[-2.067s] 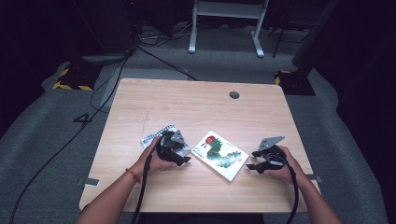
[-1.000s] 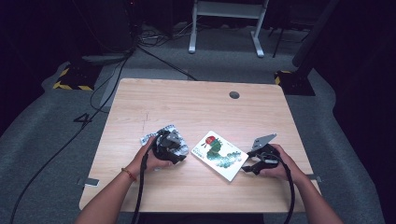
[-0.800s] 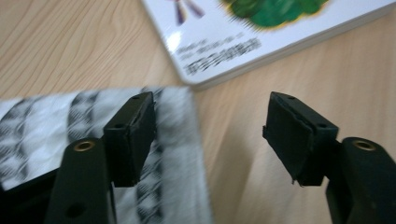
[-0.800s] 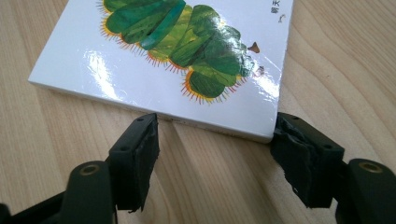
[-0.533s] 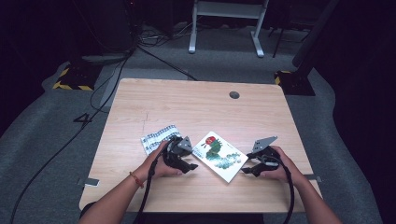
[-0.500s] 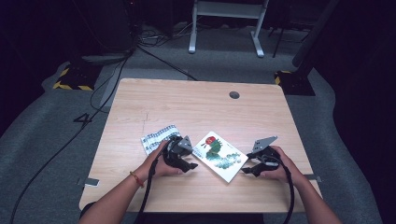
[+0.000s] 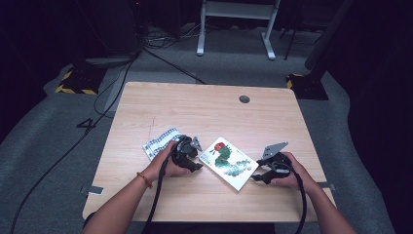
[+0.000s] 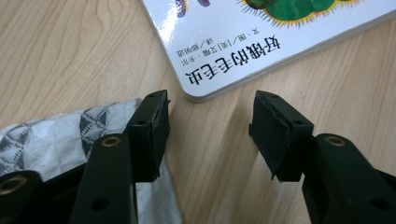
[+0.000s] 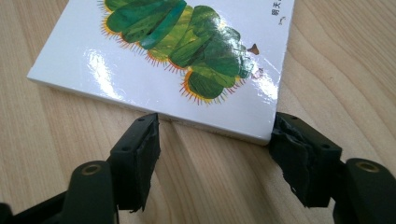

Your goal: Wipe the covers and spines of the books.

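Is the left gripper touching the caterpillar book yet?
Apart. The left gripper view shows bare wood between the left gripper and the book's corner.

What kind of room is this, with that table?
Probably a lab or recording studio: a lone wooden table on grey carpet, cables trailing across the dark floor, hazard-striped stand feet, and a white equipment frame behind.
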Available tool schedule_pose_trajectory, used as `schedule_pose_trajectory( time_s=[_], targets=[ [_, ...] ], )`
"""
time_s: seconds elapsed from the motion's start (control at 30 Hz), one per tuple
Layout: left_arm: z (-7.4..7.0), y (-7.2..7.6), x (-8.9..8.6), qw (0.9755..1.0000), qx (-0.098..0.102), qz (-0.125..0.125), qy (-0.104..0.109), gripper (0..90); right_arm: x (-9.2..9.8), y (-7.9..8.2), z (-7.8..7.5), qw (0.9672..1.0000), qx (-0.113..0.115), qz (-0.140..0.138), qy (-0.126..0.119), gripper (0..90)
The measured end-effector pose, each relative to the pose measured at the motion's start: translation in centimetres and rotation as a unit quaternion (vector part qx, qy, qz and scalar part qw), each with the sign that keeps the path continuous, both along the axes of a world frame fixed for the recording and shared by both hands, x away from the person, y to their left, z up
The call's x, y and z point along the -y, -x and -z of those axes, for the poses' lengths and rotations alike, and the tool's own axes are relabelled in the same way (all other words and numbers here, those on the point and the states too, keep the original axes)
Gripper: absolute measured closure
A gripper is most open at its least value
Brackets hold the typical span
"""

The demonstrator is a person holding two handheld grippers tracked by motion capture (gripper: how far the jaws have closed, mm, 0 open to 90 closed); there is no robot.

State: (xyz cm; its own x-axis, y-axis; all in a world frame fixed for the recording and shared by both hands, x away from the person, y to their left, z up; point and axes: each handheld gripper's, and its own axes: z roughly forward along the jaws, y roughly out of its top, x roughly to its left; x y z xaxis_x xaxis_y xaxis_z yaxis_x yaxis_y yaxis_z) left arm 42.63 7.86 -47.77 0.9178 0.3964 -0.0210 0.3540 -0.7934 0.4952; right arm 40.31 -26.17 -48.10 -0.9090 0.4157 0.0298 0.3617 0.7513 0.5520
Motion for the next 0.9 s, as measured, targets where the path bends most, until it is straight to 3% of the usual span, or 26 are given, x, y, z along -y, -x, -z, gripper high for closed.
schedule_pose_trajectory(
  time_s=[0.2, 0.37, 0.63, 0.73, 0.9],
  targets=[
    [-0.6, -1.3, 1.2, 0.9987, -0.016, 0.027, -0.039, 53.0, -0.1, 0.0, 0.0, 1.0, 0.002, -0.002, 0.006, 34.4],
    [-0.9, -1.3, 2.0, 0.9971, -0.024, 0.032, -0.065, 55.1, 0.1, -0.1, -0.1, 0.9999, 0.001, 0.0, 0.01, 38.4],
    [-1.0, -1.2, 1.9, 0.9967, -0.031, 0.035, -0.066, 57.2, 0.6, -0.1, -0.1, 1.0, 0.0, 0.008, 0.003, 39.9],
    [-1.1, -1.5, 1.9, 0.9964, -0.043, 0.029, -0.067, 57.2, 0.5, 0.0, -0.1, 0.9999, 0.002, 0.008, 0.006, 39.9],
    [-1.2, -1.2, 2.5, 0.9951, -0.031, 0.037, -0.087, 56.8, 0.4, -0.1, -0.1, 1.0, 0.002, 0.005, 0.008, 39.6]
  ],
)
